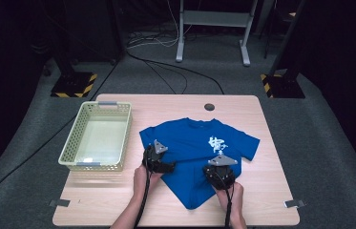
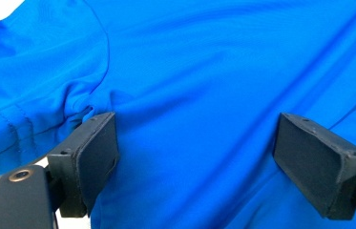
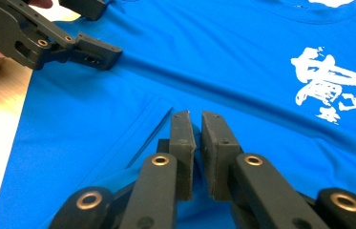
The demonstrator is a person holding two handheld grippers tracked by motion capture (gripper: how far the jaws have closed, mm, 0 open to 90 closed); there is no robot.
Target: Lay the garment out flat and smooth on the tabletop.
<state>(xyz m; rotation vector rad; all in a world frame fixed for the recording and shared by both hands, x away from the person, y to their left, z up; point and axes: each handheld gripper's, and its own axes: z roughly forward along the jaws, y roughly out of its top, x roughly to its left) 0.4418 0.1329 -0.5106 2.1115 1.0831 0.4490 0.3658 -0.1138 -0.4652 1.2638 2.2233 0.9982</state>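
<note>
A blue T-shirt (image 1: 190,138) with a white print (image 1: 216,143) lies spread on the wooden table (image 1: 271,191), its lower part folded over. My left gripper (image 1: 168,167) stands open at the shirt's left side. In the left gripper view its pads (image 2: 97,152) straddle smooth blue cloth (image 2: 190,71) near the sleeve seam without pinching it. My right gripper (image 1: 212,172) sits over the folded lower part. In the right gripper view its jaws (image 3: 195,117) are shut with a bit of the shirt's cloth (image 3: 237,62) pinched between them, beside a hem corner. The left gripper (image 3: 97,28) shows there at the upper left.
A pale green mesh basket (image 1: 118,138) stands to the left of the shirt, close to the left gripper. A round hole (image 1: 209,107) marks the table's far edge. Cables and a metal stand's legs lie on the floor beyond.
</note>
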